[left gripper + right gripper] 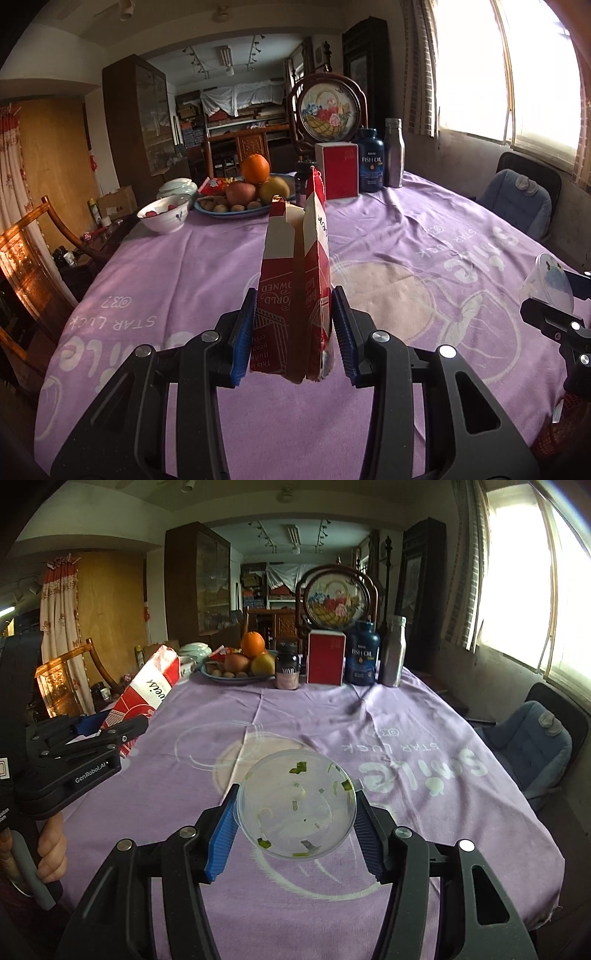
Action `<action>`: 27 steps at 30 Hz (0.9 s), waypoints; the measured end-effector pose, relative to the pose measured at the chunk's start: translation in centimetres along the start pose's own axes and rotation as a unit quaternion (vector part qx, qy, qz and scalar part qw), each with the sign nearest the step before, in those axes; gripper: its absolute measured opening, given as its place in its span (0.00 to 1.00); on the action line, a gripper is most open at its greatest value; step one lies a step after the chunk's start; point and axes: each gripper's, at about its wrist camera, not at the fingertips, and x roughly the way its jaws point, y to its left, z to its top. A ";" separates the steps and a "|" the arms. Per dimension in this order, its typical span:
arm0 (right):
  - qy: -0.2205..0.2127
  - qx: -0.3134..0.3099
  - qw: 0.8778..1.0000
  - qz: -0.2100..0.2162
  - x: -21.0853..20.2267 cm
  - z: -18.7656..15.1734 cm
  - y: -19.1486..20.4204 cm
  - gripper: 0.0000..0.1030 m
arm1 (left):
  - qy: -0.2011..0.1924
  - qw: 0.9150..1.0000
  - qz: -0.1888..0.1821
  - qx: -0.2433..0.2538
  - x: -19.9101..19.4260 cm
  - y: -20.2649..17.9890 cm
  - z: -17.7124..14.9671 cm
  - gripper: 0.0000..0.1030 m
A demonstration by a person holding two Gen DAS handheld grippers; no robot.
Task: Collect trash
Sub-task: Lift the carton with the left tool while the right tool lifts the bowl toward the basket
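**Operator:** Since both pieces of trash are lifted off the bench [388,236], I keep them apart: the left gripper [294,321] has its jaws closed on the torn red carton [295,280], pinched low so it stands upright, and the right gripper [295,812] has its jaws clamped across the rim of the clear plastic lid [297,805], held face-on.

**Observer:** Why face-on?

**Operator:** I judge it keeps the green scraps stuck to it from dropping on the purple cloth [369,723].

**Observer:** Where does it all go?

**Operator:** No bin shows in either view, so I cannot say. The carton also hides part of the fruit plate [236,212], and the window [509,70] glare washes out everything outside.
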 end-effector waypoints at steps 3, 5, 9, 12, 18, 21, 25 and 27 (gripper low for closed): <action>-0.018 0.000 1.000 0.000 -1.8 -0.4 0.4 0.56 | -0.012 1.000 0.003 0.002 -1.7 0.0 -0.2 0.39; -0.031 0.002 1.000 -0.003 -3.3 -0.8 0.4 0.56 | -0.021 1.000 0.005 0.003 -2.7 -0.2 -0.4 0.40; -0.048 0.004 0.999 -0.014 -5.9 -1.6 0.3 0.56 | -0.034 0.999 -0.002 0.004 -4.8 -0.7 -0.7 0.40; -0.058 0.008 0.998 -0.023 -7.6 -2.4 -0.3 0.56 | -0.045 0.999 -0.011 0.005 -6.2 -1.4 -0.7 0.40; -0.067 0.028 0.996 -0.047 -10.5 -4.3 -2.5 0.56 | -0.068 0.997 -0.025 0.022 -8.5 -3.8 -0.7 0.40; -0.073 0.039 0.995 -0.063 -11.8 -5.4 -4.0 0.56 | -0.072 0.996 -0.036 0.030 -8.9 -5.2 -0.7 0.40; -0.080 0.060 0.991 -0.086 -13.5 -6.8 -6.3 0.56 | -0.078 0.995 -0.053 0.046 -9.4 -7.7 -0.7 0.40; -0.082 0.070 0.989 -0.099 -14.3 -7.7 -7.7 0.56 | -0.079 0.993 -0.062 0.056 -9.4 -9.1 -0.7 0.40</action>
